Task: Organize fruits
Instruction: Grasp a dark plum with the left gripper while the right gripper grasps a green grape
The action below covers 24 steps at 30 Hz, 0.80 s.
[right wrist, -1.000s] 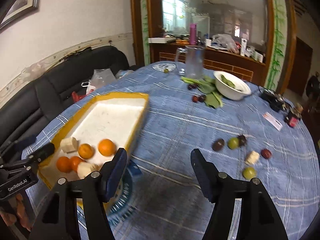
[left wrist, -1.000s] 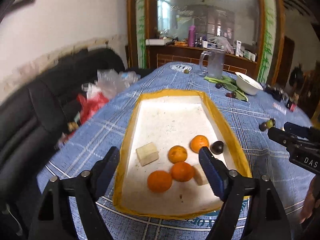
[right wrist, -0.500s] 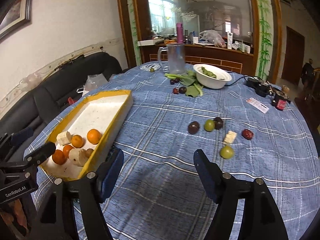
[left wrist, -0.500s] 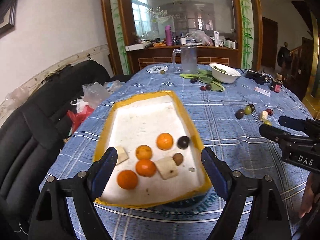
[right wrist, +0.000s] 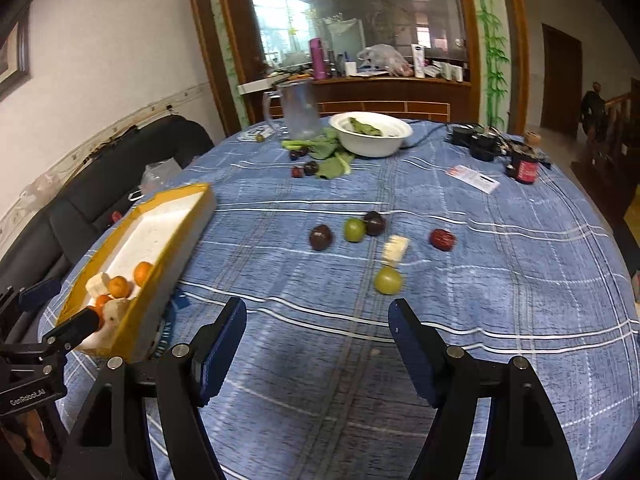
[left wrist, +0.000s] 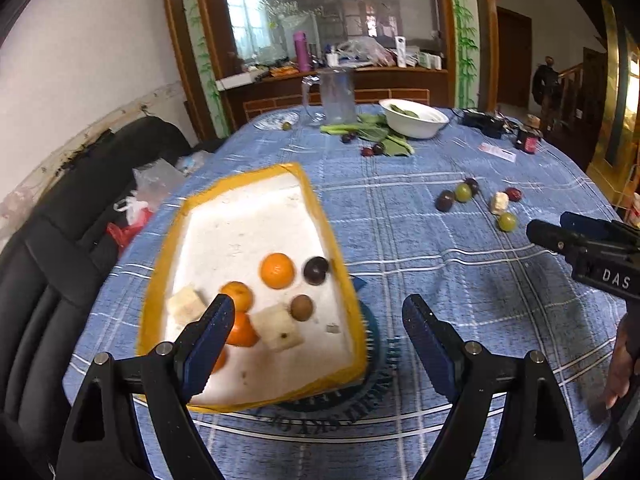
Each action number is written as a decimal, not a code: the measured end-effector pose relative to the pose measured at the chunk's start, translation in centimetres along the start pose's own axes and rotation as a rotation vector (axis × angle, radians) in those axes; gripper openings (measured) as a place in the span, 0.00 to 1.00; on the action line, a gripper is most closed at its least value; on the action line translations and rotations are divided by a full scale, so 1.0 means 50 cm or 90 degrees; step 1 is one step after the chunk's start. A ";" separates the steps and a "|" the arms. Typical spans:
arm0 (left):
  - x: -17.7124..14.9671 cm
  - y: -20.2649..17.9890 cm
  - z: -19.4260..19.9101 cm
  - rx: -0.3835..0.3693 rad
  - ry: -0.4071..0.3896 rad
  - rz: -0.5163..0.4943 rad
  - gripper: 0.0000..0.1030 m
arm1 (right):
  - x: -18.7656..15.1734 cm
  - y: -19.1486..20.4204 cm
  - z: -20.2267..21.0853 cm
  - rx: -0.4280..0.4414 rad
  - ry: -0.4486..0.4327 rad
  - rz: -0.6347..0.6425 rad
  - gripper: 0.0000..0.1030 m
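Observation:
A yellow-rimmed white tray (left wrist: 320, 216) (right wrist: 188, 236) lies on the blue checked tablecloth. It holds several oranges (left wrist: 277, 270), a dark plum (left wrist: 316, 270), a brown fruit (left wrist: 301, 307) and pale chunks (left wrist: 278, 328). My left gripper (left wrist: 318, 312) hovers open over the tray's near right corner, empty. Loose fruit lies further right: a dark plum (right wrist: 320, 237), a green fruit (right wrist: 354, 229), another plum (right wrist: 375, 223), a red fruit (right wrist: 442, 239), a pale chunk (right wrist: 395, 249) and a second green fruit (right wrist: 387, 280). My right gripper (right wrist: 318, 322) stands open and empty just short of that fruit.
At the table's far side stand a white bowl of greens (right wrist: 370, 133), a clear jug (right wrist: 298, 110), leaves with small dark fruit (right wrist: 304, 168), a card (right wrist: 472, 174) and a small red jar (right wrist: 525, 168). A black sofa (left wrist: 48, 248) with bags runs along the left.
Both grippers have swung right across the table and rolled. The tray slid left in both views, and the loose fruit now lies ahead of the right gripper. The right jaws widened slightly.

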<state>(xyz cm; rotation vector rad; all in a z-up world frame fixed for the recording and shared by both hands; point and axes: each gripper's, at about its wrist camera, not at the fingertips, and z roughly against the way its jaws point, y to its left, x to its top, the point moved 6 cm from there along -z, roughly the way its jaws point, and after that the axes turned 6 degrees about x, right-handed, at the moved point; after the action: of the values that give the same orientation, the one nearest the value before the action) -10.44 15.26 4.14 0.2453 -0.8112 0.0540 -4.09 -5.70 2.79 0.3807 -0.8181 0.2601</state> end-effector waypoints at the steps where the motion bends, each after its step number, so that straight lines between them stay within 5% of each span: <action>1: -0.001 -0.005 -0.003 -0.007 0.005 -0.001 0.83 | 0.000 -0.015 0.002 -0.006 0.000 -0.005 0.75; 13: 0.037 -0.117 -0.017 -0.105 0.010 -0.020 0.83 | 0.043 -0.217 -0.003 -0.081 0.007 -0.131 0.75; 19: 0.069 -0.159 -0.032 -0.140 0.008 -0.015 0.82 | 0.055 -0.185 -0.079 -0.037 0.045 -0.110 0.75; 24: 0.125 -0.160 -0.083 -0.166 0.013 0.047 0.82 | 0.050 -0.139 -0.138 0.002 0.071 -0.059 0.59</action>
<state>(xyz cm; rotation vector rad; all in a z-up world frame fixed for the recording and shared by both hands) -2.06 8.19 4.34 -0.0309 -0.7984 0.0196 4.65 -8.81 -1.21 0.4028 -0.6881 0.1944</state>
